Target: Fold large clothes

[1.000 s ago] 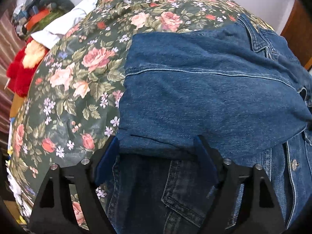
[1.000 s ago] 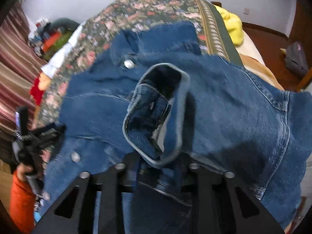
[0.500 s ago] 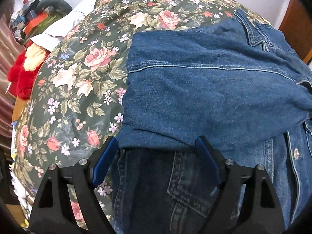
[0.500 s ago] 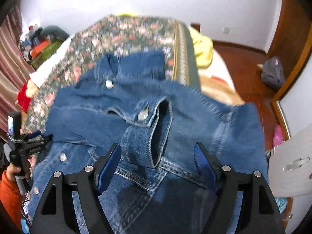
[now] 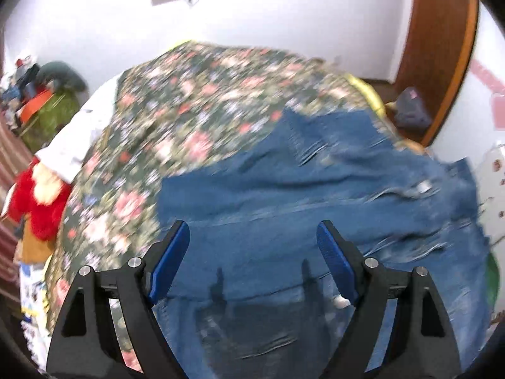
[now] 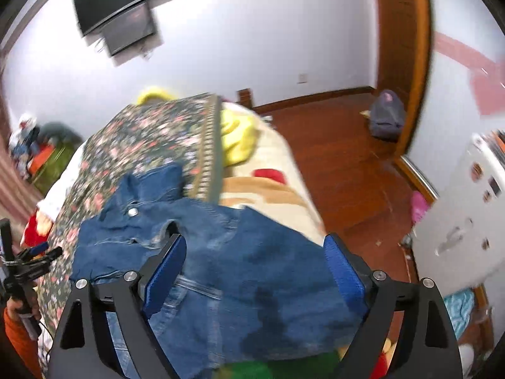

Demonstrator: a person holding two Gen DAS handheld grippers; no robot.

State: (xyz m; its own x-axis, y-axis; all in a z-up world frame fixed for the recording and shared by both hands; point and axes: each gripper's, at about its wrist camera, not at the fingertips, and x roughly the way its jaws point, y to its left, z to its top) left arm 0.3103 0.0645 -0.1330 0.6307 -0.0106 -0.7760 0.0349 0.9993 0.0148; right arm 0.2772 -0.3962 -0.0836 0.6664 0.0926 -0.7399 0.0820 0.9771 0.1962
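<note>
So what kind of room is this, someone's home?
Most likely a home bedroom: a bed with a dark floral bedspread, a blue denim jacket spread on it for folding, a black wall-mounted television, and a reddish wooden floor.

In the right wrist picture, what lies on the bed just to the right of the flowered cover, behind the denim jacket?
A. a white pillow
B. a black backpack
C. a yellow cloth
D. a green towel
C: a crumpled yellow cloth lies beside the striped border of the flowered cover, farther back than the denim jacket; nothing black, white or green lies at that spot.
</note>
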